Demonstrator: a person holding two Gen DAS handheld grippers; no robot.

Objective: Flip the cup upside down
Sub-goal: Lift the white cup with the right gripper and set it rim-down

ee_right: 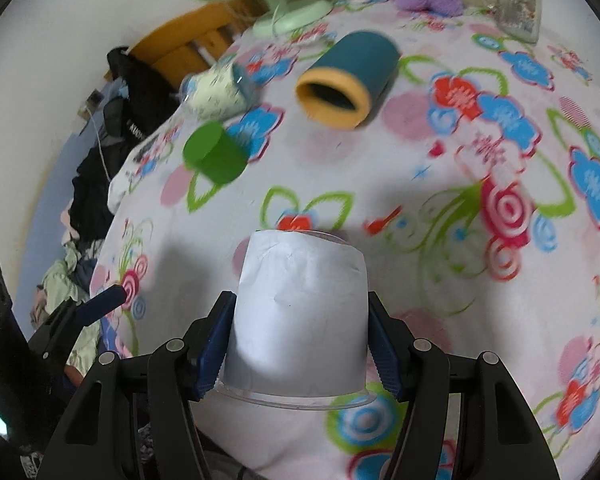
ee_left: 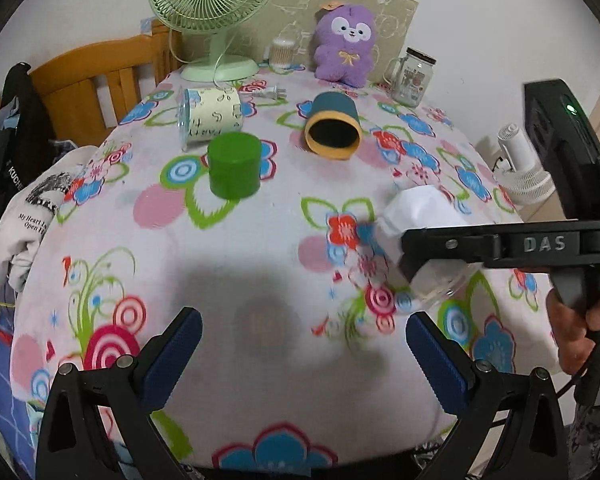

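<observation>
Right wrist view: your right gripper (ee_right: 300, 320) is clamped on the white paper-wrapped cup (ee_right: 300, 312), one blue pad on each side of its wall, with the clear flared rim nearest the camera and the closed end pointing away. You hold the cup lifted and tipped above the floral tablecloth (ee_right: 440, 152), nearer you than the green cup (ee_right: 214, 152). Judged from this tilt, the flip is under way but unfinished: the cup has yet to be set down on its rim. In the left wrist view the same gripper enters level from the right of the green cup, your hand (ee_left: 576, 328) on its handle. Your left gripper (ee_left: 304, 344) hovers wide open and empty, low over the cloth on your side of the green cup.
</observation>
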